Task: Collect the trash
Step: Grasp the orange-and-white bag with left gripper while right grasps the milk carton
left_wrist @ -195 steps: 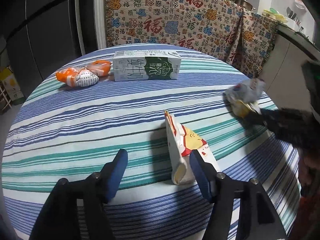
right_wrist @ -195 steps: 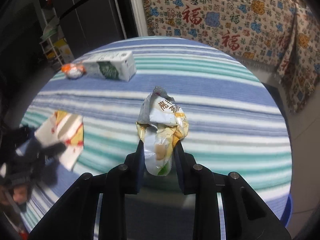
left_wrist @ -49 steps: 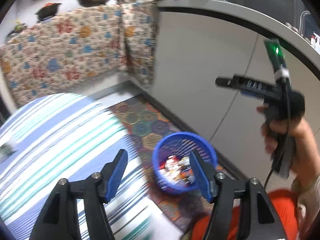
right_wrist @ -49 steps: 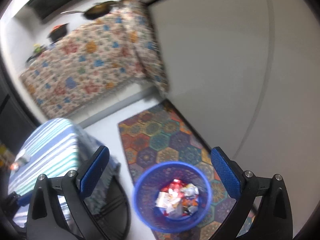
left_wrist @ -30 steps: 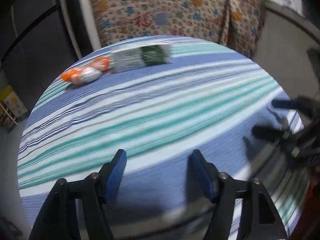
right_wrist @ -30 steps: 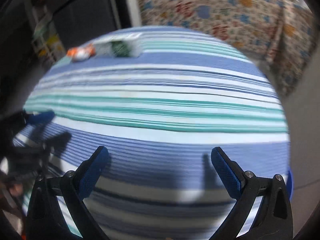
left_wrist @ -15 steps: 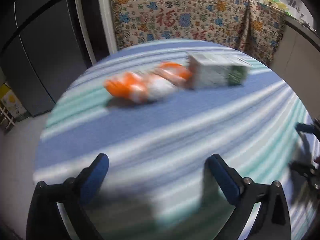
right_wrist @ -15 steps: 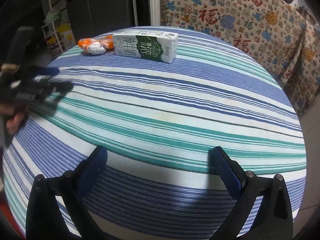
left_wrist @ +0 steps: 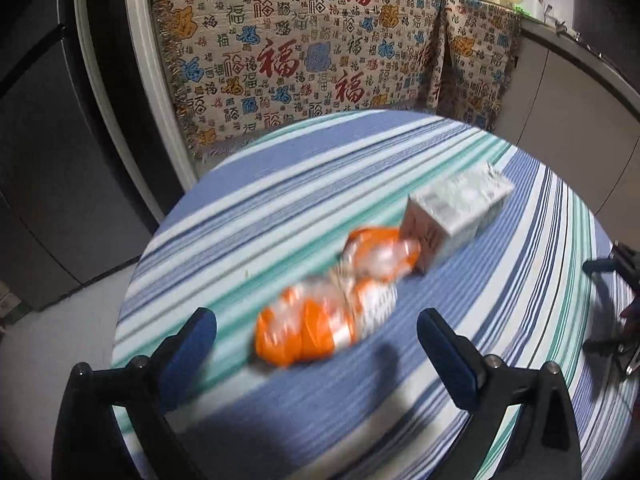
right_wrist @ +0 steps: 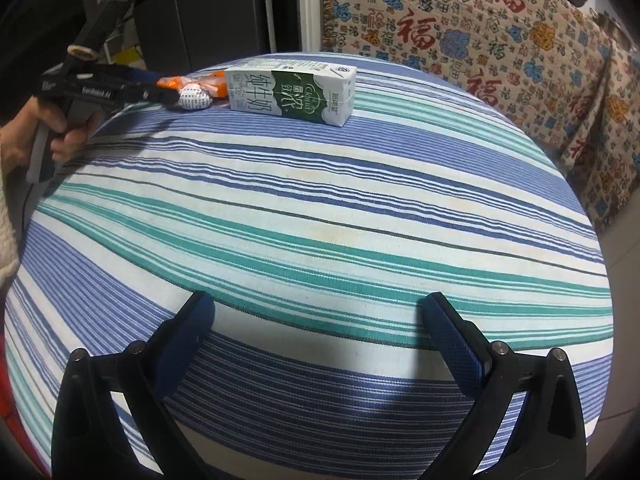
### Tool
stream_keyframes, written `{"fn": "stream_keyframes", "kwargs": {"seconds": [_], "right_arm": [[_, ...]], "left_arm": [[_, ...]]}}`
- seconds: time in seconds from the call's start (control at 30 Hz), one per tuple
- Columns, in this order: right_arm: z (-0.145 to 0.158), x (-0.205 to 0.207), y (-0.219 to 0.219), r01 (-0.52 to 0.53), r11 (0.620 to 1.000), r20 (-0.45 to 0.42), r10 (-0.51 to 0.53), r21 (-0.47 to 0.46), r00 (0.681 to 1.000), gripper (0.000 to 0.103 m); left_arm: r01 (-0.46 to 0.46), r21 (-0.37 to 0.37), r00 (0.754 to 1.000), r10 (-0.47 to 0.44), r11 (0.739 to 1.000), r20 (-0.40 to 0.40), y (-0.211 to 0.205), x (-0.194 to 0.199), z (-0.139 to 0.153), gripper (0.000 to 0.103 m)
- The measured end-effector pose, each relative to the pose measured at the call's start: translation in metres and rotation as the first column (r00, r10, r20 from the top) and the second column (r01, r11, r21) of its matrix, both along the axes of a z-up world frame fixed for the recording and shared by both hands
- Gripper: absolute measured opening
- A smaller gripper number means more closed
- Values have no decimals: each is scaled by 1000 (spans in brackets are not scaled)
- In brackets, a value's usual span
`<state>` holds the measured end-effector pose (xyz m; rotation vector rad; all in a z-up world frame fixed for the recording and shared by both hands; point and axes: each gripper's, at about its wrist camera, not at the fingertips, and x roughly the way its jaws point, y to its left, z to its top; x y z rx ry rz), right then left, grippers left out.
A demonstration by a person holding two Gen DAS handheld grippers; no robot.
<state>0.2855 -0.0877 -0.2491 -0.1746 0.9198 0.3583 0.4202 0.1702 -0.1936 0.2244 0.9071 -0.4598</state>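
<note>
While my left gripper (left_wrist: 316, 336) gapes around the blurred orange wrapper (left_wrist: 328, 312), its print is unreadable. My right gripper (right_wrist: 316, 332) hangs spread, holding nothing.

Ahead of the left gripper's (left_wrist: 316, 334) spread blue pads lies an orange-and-white wrapper (left_wrist: 332, 312), with a white-and-green milk carton (right_wrist: 291, 90) beyond it. Under the right gripper (right_wrist: 316, 338), black-framed with blue pads, the tablecloth (right_wrist: 320, 216) runs in blue, teal and white stripes. Far beyond both hangs a cream cloth (left_wrist: 304, 52) patterned with red, blue and orange characters.
</note>
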Motion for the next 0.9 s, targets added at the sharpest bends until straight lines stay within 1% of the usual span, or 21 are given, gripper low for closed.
{"fn": "stream_keyframes", "kwargs": {"seconds": [0.1, 0.2, 0.27, 0.33, 0.37, 0.4, 0.47, 0.6, 0.67, 0.73, 0.77, 0.8, 0.83, 0.9], "right_arm": [[0, 0, 0, 0, 1000, 0, 0, 0, 1000, 103], [0, -1, 0, 0, 1000, 0, 0, 0, 1000, 103], [0, -1, 0, 0, 1000, 1, 0, 0, 1000, 103], [0, -1, -1, 1, 1000, 1, -1, 0, 1000, 103], [0, -1, 0, 1, 1000, 1, -1, 0, 1000, 103], [0, 0, -1, 1, 1000, 1, -1, 1, 1000, 103], [-1, -1, -1, 1, 1000, 1, -1, 0, 1000, 103], [0, -1, -1, 2, 1000, 2, -2, 2, 1000, 103], [0, -4, 0, 2, 1000, 1, -2, 16, 1000, 103], [2, -3, -8, 4, 997, -4, -4, 81, 1000, 103], [4, 0, -12, 4, 994, -7, -3, 105, 1000, 103], [4, 4, -16, 7, 995, -13, -6, 100, 1000, 103], [4, 12, -18, 7, 997, -17, -5, 75, 1000, 102], [5, 28, -22, -33, 999, -27, 34, 41, 999, 102]], "left_arm": [[51, 4, 999, -51, 999, -14, -11, 12, -3, 102], [133, -20, 990, -134, 991, -53, -24, 17, -9, 100], [184, -34, 980, -186, 982, -74, -30, 12, -8, 89], [211, -36, 972, -214, 977, -97, -33, 4, -8, 60], [210, -30, 972, -212, 977, -104, -33, 2, -9, 52], [198, -20, 975, -199, 980, -103, -34, -2, -9, 49], [164, -20, 982, -166, 986, -91, -35, -8, -9, 48], [67, -17, 995, -69, 998, -73, -37, -31, -9, 47], [-25, -29, 997, 23, 999, -77, -37, -51, -7, 47], [-100, -38, 992, 96, 994, -82, -37, -66, -5, 47], [-146, -26, 986, 143, 989, -84, -39, -76, -4, 47], [-182, -13, 980, 180, 983, -85, -41, -85, -5, 47], [-215, 4, 973, 214, 977, -81, -44, -96, -6, 47], [-262, 33, 963, 263, 965, -56, -52, -118, -9, 48]]}}
